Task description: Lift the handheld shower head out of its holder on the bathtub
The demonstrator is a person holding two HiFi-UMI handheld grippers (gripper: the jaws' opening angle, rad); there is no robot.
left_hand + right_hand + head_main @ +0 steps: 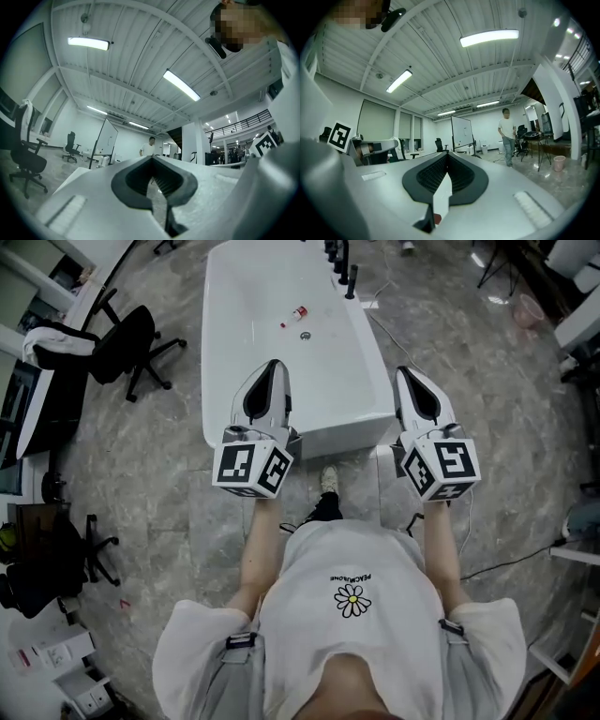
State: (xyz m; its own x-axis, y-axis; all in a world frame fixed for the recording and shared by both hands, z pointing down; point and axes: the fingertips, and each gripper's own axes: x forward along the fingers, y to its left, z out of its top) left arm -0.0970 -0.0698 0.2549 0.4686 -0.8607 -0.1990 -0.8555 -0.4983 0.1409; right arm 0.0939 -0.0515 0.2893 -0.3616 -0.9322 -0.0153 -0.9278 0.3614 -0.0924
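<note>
Left gripper point(273, 367) above near end of bathtub point(239, 306), jaws clenched on nothing; handheld shower head point(336, 253) among dark fittings on far right rim, well apart from both; right gripper point(405, 376) likewise clenched, empty.

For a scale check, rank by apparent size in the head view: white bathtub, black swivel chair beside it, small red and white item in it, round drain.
1. white bathtub
2. black swivel chair
3. small red and white item and round drain: too alike to rank.
</note>
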